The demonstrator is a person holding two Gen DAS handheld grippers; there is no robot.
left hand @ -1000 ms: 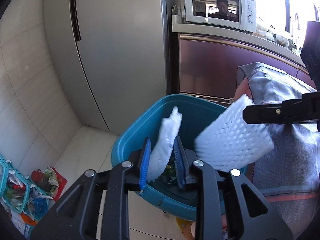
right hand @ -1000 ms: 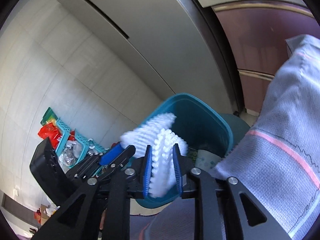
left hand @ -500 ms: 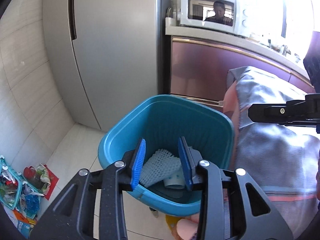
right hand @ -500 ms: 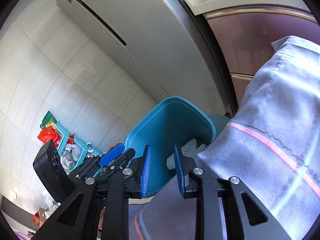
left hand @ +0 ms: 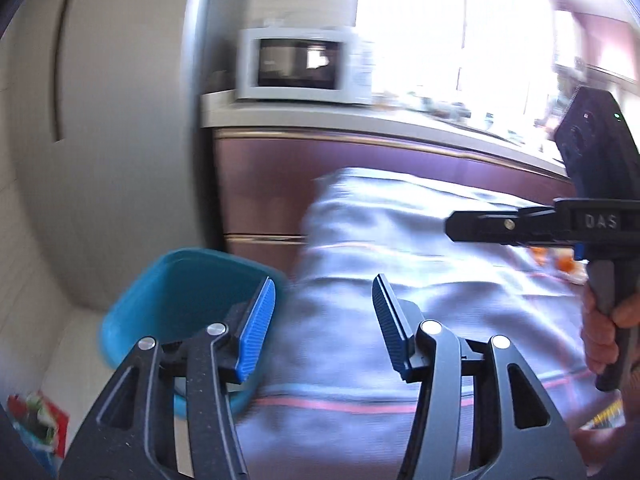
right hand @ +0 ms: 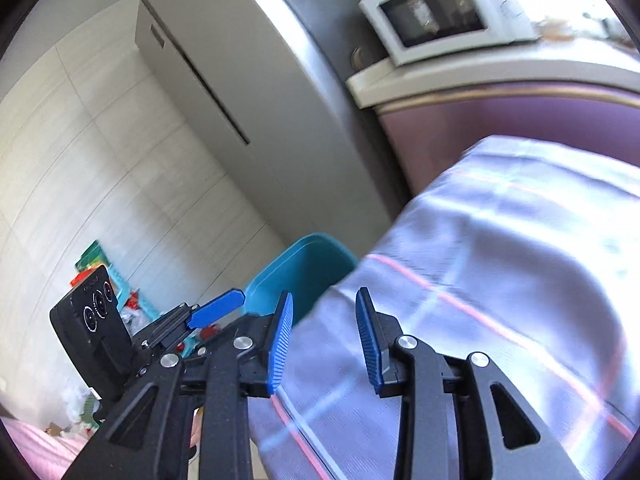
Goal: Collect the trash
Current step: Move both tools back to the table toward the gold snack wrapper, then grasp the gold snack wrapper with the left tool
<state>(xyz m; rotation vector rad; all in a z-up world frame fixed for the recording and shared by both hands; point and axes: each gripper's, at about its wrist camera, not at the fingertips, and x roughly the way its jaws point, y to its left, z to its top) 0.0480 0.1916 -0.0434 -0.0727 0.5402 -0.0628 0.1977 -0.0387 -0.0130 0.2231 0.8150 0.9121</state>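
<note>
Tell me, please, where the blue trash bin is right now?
The blue trash bin sits on the floor at lower left in the left wrist view, between the grey fridge and the cloth-covered table.

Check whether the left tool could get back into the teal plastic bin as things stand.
Probably yes. The left tool, its jaws opening with nothing between them, sits just right of the teal plastic bin, whose open top faces it. Only the grey striped cloth edges alongside, not over the mouth.

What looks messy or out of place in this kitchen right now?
Bright wrappers and packets lie heaped around small baskets on the floor by the wall, beyond the blue bin. The striped cloth looks tidy. The blur hides finer detail.
</note>
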